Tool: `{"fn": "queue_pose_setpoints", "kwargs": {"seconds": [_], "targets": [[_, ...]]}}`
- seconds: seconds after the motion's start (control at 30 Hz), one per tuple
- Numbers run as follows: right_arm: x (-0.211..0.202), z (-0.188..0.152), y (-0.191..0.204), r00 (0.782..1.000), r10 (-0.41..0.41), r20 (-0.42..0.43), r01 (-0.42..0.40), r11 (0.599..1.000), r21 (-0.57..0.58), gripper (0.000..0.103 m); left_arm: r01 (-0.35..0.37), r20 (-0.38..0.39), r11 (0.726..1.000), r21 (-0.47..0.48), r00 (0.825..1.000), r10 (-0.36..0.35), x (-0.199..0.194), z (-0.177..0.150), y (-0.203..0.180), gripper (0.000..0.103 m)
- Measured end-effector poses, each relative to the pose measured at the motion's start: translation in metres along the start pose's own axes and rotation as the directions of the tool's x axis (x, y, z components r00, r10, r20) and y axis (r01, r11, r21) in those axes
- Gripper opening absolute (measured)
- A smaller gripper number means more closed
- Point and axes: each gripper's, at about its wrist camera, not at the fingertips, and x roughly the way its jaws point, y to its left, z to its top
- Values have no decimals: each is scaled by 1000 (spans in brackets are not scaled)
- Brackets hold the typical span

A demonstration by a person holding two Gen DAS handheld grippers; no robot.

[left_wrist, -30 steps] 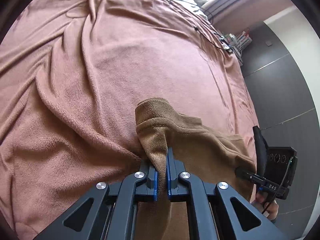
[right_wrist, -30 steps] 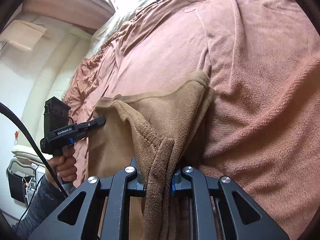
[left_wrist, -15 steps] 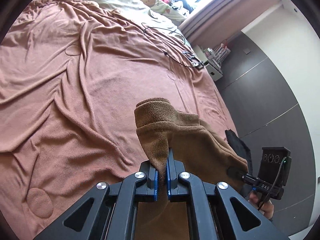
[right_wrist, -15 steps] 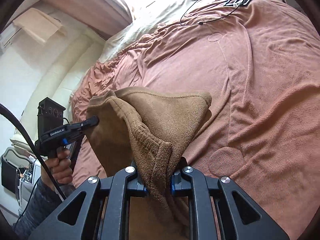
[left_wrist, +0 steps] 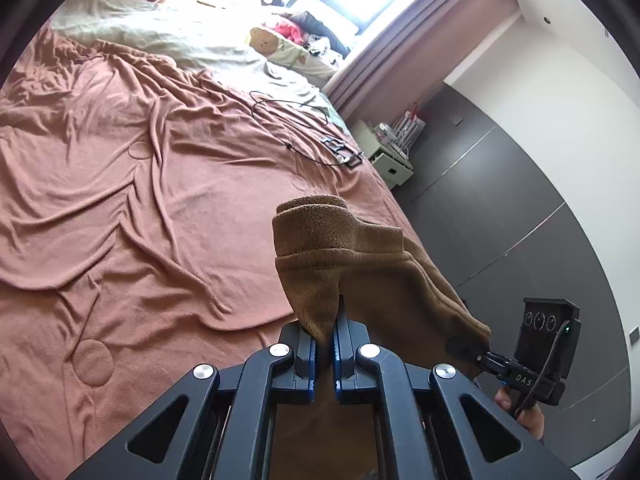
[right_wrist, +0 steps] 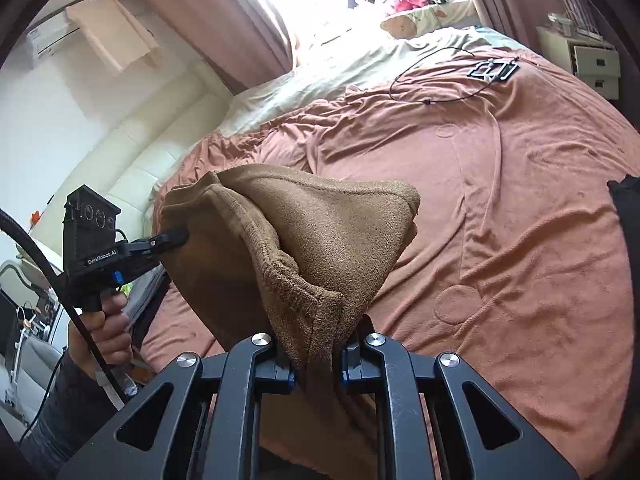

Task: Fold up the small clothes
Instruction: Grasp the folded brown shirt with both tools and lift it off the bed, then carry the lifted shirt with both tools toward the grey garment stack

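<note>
Both claws, left claw (left_wrist: 325,338) and right claw (right_wrist: 316,354), are clamped on my brown fleece garment (right_wrist: 320,240), held up over the near bed (right_wrist: 520,240); folding seems barely begun, nothing laid flat.

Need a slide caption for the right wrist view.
Right gripper and left gripper hold a brown garment above the pink blanket.
</note>
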Motion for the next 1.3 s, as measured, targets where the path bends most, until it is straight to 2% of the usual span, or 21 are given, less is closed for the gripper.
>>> {"fn": "queue_pose_setpoints", "kwargs": {"seconds": [0.4,0.7,1.07,1.3], "targets": [[-66,-27,68,998,7,66,1,993,-114,10,26,133,999,41,991,-32,-98,-26,-30,5],[-97,-40,114,993,49,105,-28,980,-195,10,19,238,997,78,971,-37,-173,-34,-51,5],[-136,-50,177,976,148,162,-92,946,-311,10,-41,368,991,124,930,-8,-273,-37,-76,5],[-127,-49,219,967,214,142,-142,907,-396,10,-81,450,992,98,893,28,-332,-37,-60,5]]}}
